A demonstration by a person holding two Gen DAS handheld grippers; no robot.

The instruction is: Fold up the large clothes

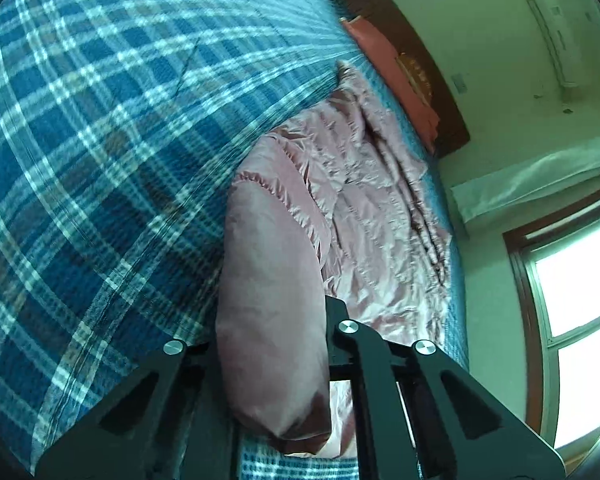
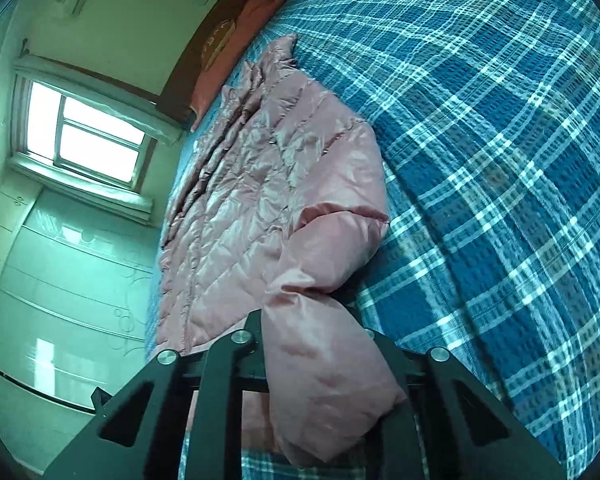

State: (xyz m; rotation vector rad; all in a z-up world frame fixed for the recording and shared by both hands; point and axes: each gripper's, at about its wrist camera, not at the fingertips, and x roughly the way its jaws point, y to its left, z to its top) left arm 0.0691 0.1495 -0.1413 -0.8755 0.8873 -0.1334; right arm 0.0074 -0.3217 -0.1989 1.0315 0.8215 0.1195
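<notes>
Between each gripper's fingers (image 1: 334, 320), a pink jacket (image 1: 364, 216) sleeve.

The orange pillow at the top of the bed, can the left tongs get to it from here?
Probably not right now. The left tongs are shut on a sleeve of the pink jacket, and the whole jacket lies between them and the orange pillow at the headboard.

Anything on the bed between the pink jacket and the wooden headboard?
Only an orange pillow against the headboard; otherwise bare plaid bedspread beyond the jacket. Both wrist views show it.
</notes>
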